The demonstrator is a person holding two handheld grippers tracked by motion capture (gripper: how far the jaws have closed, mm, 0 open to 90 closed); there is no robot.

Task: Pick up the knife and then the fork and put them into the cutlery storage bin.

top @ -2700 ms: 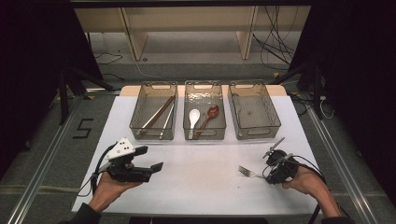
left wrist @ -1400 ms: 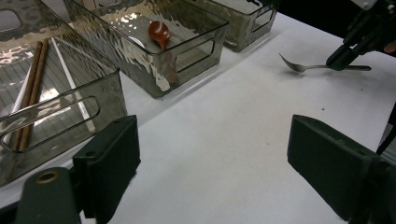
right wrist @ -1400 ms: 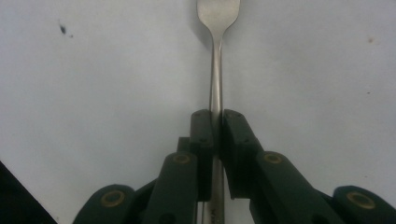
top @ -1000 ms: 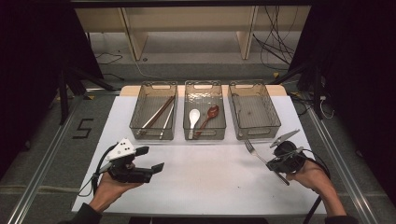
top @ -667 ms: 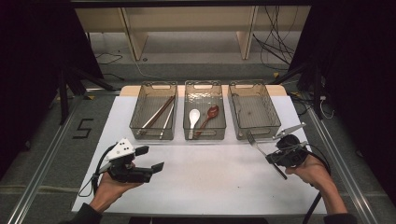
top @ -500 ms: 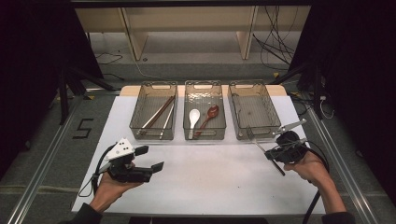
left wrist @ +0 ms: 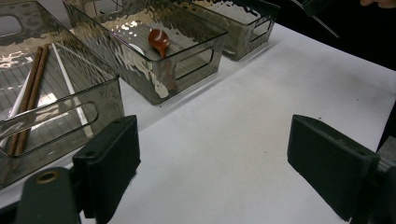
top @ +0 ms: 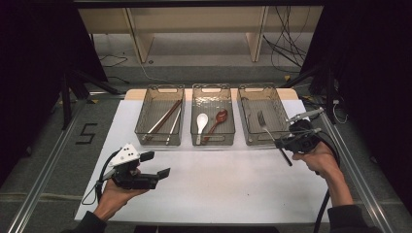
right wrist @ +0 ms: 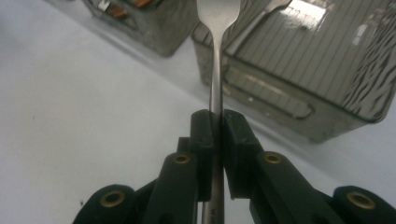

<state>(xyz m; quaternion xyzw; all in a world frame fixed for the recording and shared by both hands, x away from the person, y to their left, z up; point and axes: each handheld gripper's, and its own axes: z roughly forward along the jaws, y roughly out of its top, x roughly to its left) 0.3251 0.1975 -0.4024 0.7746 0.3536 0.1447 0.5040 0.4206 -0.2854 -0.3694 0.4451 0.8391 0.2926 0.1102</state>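
Right tongs (top: 285, 141) clamped on a fork (right wrist: 216, 70), handle pinched between the pads, tines raised toward the right bin (top: 279, 135). Fork head poised over that bin's near wall in the high view, not yet inside. Left tongs (top: 155, 164) wide open and empty, resting low over the near left of the surface (top: 223, 179), well apart from the bins. Left bin (top: 145, 137) with chopsticks (top: 163, 121) lying lengthwise; middle bin (top: 228, 137) with a white spoon (top: 201, 122) and a red spoon (top: 219, 118) side by side. Right bin otherwise bare, as far as the ribbed floor allows to tell. No loose cutlery left on the surface. Judged progress: sorting nearly complete, chopsticks and spoons already binned, fork lifted and carried to its bin. Remaining: bring the fork fully over the right bin, lower it, release, withdraw.
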